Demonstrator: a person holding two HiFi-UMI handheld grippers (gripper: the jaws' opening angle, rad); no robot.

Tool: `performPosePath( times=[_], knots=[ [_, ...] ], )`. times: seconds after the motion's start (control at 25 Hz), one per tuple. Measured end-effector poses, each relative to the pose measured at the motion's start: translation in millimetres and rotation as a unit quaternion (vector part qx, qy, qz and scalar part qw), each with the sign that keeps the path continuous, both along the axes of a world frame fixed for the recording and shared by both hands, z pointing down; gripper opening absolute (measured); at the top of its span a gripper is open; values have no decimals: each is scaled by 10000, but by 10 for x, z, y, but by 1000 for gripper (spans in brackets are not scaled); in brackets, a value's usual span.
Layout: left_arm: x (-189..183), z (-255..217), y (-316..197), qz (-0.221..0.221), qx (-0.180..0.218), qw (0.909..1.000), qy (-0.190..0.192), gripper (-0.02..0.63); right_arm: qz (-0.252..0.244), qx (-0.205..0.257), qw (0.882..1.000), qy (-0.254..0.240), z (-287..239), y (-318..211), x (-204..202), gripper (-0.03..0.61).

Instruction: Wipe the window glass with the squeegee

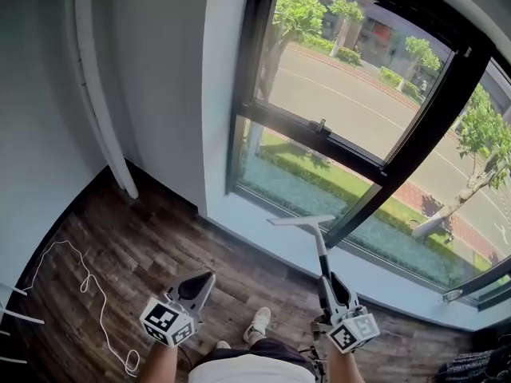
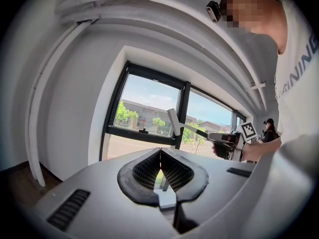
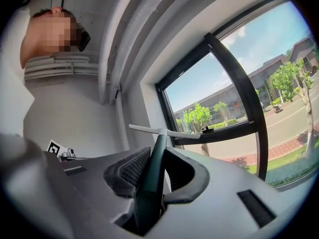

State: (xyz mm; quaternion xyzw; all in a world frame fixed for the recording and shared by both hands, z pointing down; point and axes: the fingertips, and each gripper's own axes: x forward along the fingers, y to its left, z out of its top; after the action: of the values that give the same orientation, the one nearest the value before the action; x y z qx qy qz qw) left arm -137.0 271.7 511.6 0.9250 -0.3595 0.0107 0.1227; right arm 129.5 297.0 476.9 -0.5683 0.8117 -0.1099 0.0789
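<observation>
Here, right tool (image 1: 332,287) clamped on dark-handled squeegee (image 1: 322,252), pale blade (image 1: 302,221), left tool (image 1: 206,279) closed.

The floor (image 1: 160,254) is made of dark brown wood boards. A thin white cord (image 1: 94,294) lies on it in loose wiggles near the left wall. One white shoe (image 1: 257,324) stands on the boards, near the window wall.
</observation>
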Motion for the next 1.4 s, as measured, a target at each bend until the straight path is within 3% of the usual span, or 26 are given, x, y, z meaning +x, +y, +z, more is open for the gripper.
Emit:
performPosePath(
  times=[0.28,0.8,1.12,1.4],
  knots=[
    [451,-126,-788,29,75,9998,-159,17,50,163,9998,-127,-38,-780,451,98],
    [1750,-241,-1957,498,164,9983,-248,17,283,129,9994,-149,101,-1850,1578,98],
    [2011,-157,-2580,737,123,9967,-330,17,634,90,9979,-90,140,-2231,1916,98],
    [2227,-22,-3435,1470,127,9890,-125,17,1315,5,9912,134,212,-2805,2002,98]
  ],
)
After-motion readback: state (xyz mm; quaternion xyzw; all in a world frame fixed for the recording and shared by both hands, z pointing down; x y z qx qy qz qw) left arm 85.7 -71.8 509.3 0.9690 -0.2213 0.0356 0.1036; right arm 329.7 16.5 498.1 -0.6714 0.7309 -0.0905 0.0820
